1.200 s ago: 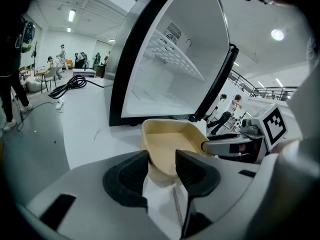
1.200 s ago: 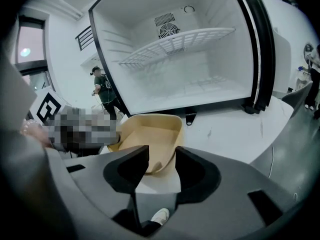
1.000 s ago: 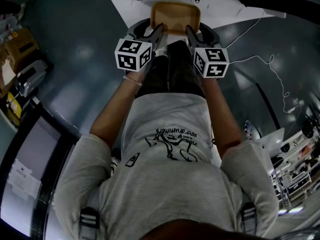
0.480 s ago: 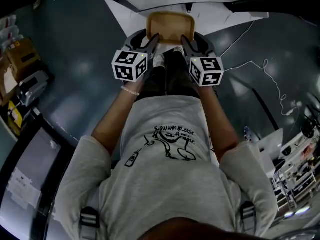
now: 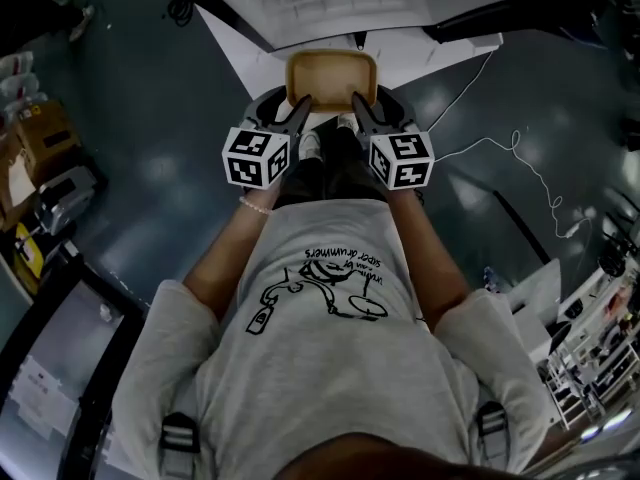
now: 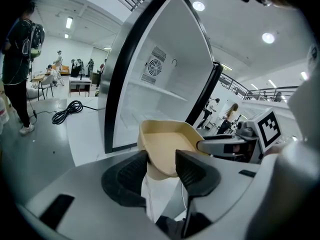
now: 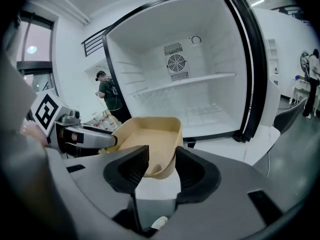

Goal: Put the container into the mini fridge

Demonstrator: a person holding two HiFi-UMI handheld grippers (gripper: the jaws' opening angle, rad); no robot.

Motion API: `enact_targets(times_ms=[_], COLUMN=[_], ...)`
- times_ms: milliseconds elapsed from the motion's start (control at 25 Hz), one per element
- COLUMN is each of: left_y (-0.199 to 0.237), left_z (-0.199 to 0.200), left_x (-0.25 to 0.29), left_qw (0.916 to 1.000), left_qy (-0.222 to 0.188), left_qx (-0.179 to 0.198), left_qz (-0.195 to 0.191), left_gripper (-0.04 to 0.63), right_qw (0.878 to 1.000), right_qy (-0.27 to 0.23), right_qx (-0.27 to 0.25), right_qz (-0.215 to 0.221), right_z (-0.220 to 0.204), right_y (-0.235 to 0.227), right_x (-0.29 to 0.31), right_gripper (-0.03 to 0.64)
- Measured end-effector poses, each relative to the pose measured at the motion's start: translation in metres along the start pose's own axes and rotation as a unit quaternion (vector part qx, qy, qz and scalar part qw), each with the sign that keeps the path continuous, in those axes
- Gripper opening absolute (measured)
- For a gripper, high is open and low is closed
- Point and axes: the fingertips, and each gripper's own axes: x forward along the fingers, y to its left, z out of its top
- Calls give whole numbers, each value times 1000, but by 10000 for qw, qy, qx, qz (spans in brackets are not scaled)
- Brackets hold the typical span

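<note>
Tan container (image 5: 332, 75), empty, open side up, held level by its 2 near corners. Left gripper (image 6: 162, 159): jaws pinching the container's left wall, rim between the pads. Right gripper (image 7: 161, 156): jaws pinching the right wall in the same way. Sits raised, just in front of the open fridge (image 7: 220, 109), not yet inside. White interior: 1 shelf (image 7: 200, 81) across the middle, fan vent (image 7: 176, 62) on the back wall.

matt tan plastic container (image 5: 332, 76), smooth white plastic mini fridge (image 7: 200, 91) lining (slightly glossy), glossy grey floor (image 5: 150, 118)
</note>
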Motion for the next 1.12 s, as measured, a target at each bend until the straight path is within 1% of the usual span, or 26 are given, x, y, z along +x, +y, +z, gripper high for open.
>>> enact_targets(times_ms=[680, 1120], left_y=[-29, -47], left_z=[40, 73], left_x=[-44, -75], left_qw=[9993, 9976], left_qy=[-366, -636], left_qx=[67, 211], left_qz=[-88, -151], left_gripper=[178, 178], right_qw=[9996, 9987], right_qy=[-290, -478], right_qx=[-52, -121], right_qz=[-39, -98], right_z=[35, 67], right_y=[20, 36], right_x=[-47, -80], right_gripper=[158, 158])
